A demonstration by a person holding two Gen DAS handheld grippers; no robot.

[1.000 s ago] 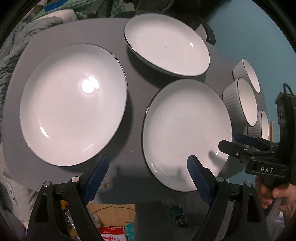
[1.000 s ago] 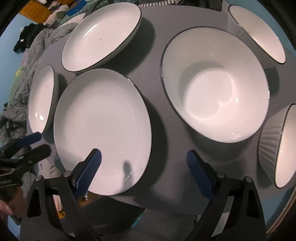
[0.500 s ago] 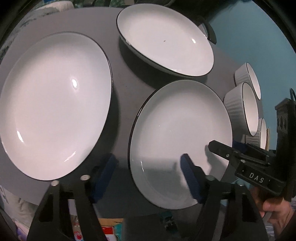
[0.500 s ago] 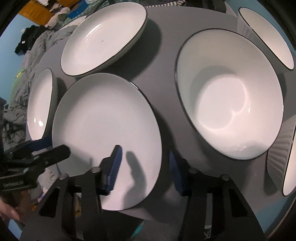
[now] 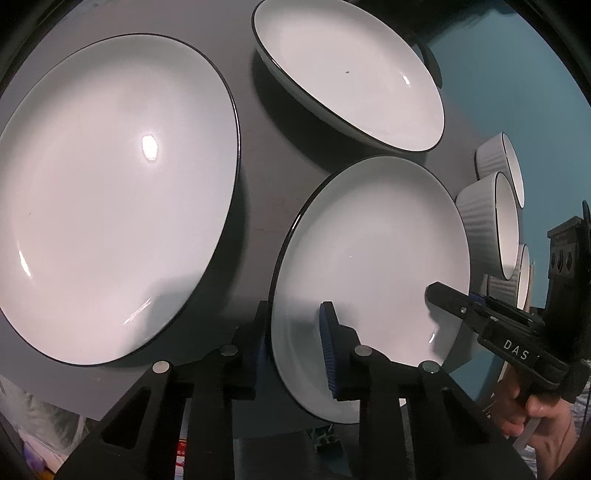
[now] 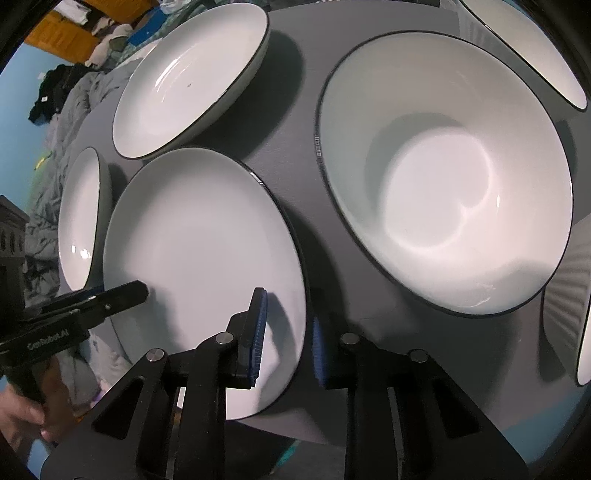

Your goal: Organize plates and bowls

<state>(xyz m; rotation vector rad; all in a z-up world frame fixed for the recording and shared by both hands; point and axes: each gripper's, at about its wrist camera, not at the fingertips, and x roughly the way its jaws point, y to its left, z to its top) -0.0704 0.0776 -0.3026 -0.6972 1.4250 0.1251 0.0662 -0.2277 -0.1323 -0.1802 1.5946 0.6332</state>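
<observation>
Both grippers pinch the near plate [image 5: 369,251] at the tabletop's [image 5: 269,173] front edge: left gripper [image 5: 295,347] closed over its left rim, right gripper [image 6: 286,332] over its right rim. Beyond lie a large plate [image 5: 110,206], a deep plate [image 5: 351,74], and a bowl [image 6: 447,173].

The flat dark grey surface [image 5: 266,206] runs to a straight near edge, in both wrist views. Beyond its far left side in the right wrist view lies a rumpled grey quilted blanket [image 6: 70,122], with a heap of black clothing [image 6: 51,88] on it and an orange wooden panel [image 6: 62,33] further back. A teal-blue wall [image 5: 524,88] fills the background on the right of the left wrist view. Below the near edge there, a small red and white package [image 5: 180,452] shows, too small to identify.
</observation>
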